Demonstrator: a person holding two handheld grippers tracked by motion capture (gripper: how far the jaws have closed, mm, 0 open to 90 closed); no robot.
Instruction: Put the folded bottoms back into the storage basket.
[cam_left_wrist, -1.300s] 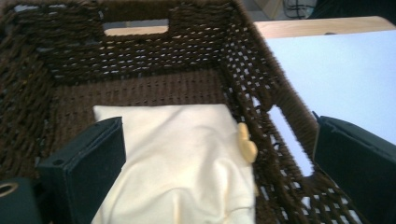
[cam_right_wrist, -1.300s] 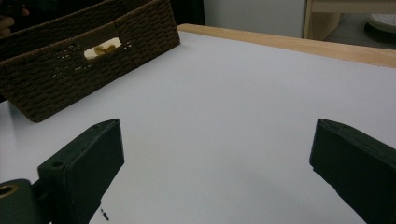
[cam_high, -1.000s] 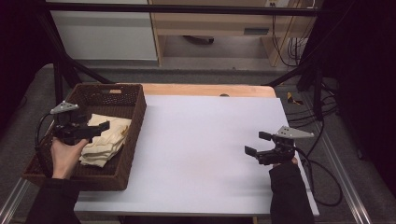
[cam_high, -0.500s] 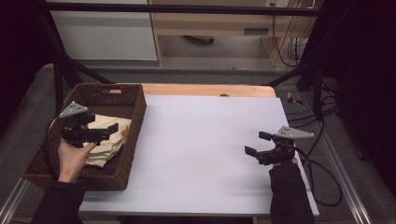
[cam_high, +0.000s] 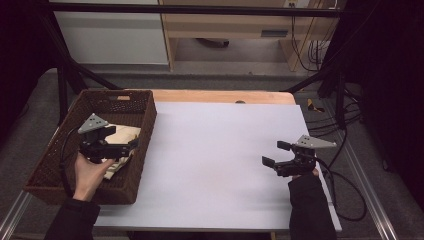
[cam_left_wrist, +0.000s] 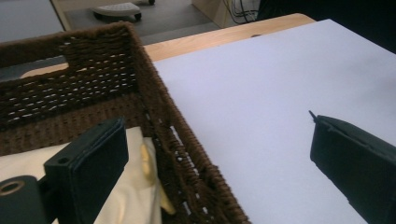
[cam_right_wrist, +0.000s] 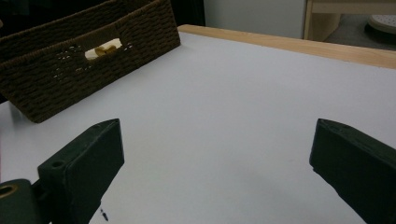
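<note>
One woven brown basket (cam_high: 137, 150) stands at the left end of the desk (cam_high: 220, 160), its long side running away from me; a hand-slot is cut in each short wall that I can see. It is the single container on the desk, and it holds one item that I can count: a pale yellow folded cloth (cam_high: 125, 137), lying on the basket floor toward the wall nearest the desk's middle. In the left gripper view the cloth (cam_left_wrist: 93, 196) lies just inside that wall, and in the right gripper view a patch of it shows through the slot of the basket (cam_right_wrist: 70, 70). I hold two grippers. My left gripper (cam_high: 131, 146) hangs over the basket's interior, above the cloth, its jaws spread wide with nothing between them; in its own view one jaw sits over the cloth and the other over the bare white desk (cam_left_wrist: 261, 93), so the jaws straddle the basket wall (cam_left_wrist: 163, 135). Whether it touches the cloth I cannot tell. My right gripper (cam_high: 275, 154) rests low over the desk's right part, well apart from the basket, jaws likewise spread and empty, with only white surface between them in its own view.
</note>
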